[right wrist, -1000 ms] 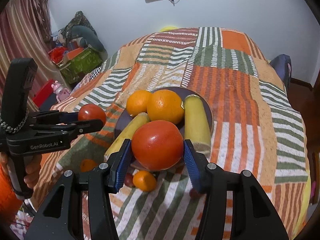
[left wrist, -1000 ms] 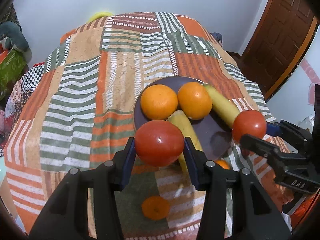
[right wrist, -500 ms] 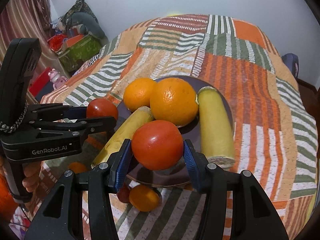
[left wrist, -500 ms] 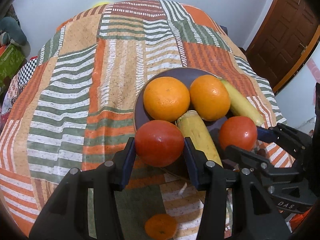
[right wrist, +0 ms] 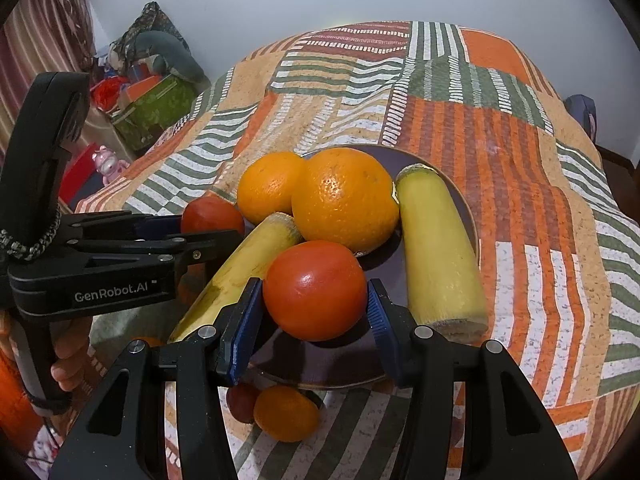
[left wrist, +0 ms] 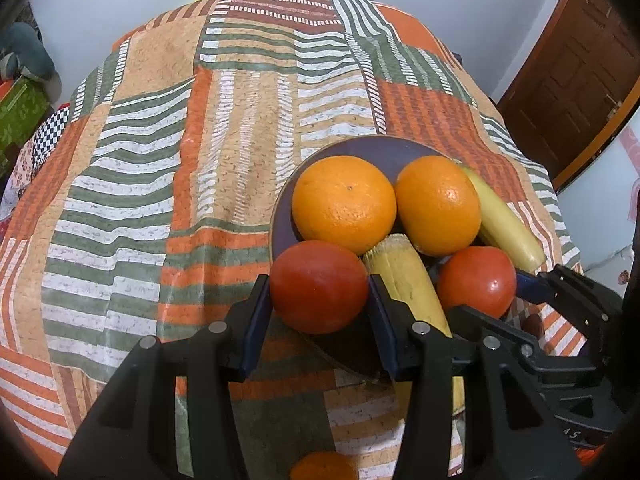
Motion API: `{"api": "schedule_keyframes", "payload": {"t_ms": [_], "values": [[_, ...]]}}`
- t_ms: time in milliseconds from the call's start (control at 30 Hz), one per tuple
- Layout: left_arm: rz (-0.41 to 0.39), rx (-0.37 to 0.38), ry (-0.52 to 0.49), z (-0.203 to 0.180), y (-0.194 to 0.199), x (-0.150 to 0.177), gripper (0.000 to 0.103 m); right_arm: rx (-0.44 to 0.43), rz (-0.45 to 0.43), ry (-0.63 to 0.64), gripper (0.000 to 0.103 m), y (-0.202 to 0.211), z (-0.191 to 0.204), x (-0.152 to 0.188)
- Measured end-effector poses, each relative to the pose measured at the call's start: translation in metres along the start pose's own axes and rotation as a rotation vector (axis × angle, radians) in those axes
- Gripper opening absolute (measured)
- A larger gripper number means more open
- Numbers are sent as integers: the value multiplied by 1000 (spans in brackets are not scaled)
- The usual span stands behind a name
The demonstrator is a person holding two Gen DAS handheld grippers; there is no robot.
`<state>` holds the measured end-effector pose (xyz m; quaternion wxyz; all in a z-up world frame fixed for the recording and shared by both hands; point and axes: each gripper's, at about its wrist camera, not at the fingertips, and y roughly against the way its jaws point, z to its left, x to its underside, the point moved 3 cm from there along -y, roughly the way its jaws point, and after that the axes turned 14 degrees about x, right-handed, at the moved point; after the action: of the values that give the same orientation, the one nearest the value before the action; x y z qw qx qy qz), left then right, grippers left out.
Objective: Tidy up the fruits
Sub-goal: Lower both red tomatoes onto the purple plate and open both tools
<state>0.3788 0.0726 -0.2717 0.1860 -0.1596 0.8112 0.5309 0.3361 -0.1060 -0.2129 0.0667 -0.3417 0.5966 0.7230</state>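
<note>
A dark purple plate (left wrist: 384, 149) (right wrist: 448, 178) on the patchwork bedspread holds two oranges (left wrist: 344, 204) (right wrist: 346, 198) and two yellow bananas (left wrist: 404, 276) (right wrist: 436, 252). My left gripper (left wrist: 319, 300) is shut on a red tomato (left wrist: 319, 286) at the plate's near left rim. My right gripper (right wrist: 315, 300) is shut on a second red tomato (right wrist: 315, 289) over the plate's near part. Each gripper with its tomato shows in the other view, the right one (left wrist: 476, 280) and the left one (right wrist: 212, 216).
A small orange (right wrist: 286, 412) and a small red fruit (right wrist: 242, 398) lie on the bedspread (left wrist: 160, 160) just before the plate. Another small orange (left wrist: 324, 466) lies under my left gripper. Boxes and toys (right wrist: 156, 96) stand beside the bed; a wooden door (left wrist: 576, 64) is at right.
Both grippers have moved forward and down with their tomatoes, closing in on the plate from its near side. The plate and fruit now look larger.
</note>
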Motion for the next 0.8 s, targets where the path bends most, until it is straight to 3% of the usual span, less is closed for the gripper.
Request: {"api": "schedule_keyframes", "payload": {"t_ms": [567,633,733,800], "values": [[-9,-30,-9,2,2,0,53,49,7,45,49,-8,5,5],[-18,-27,-16,0,6,1,57,49,10,44,49,-8,5,5],[-42,-25,-8,-2,14,1,70,49,14,49,49,-7,6,5],[-53,-19,-3,-3,20,2,70,51,11,54,49,-6,6,6]]}}
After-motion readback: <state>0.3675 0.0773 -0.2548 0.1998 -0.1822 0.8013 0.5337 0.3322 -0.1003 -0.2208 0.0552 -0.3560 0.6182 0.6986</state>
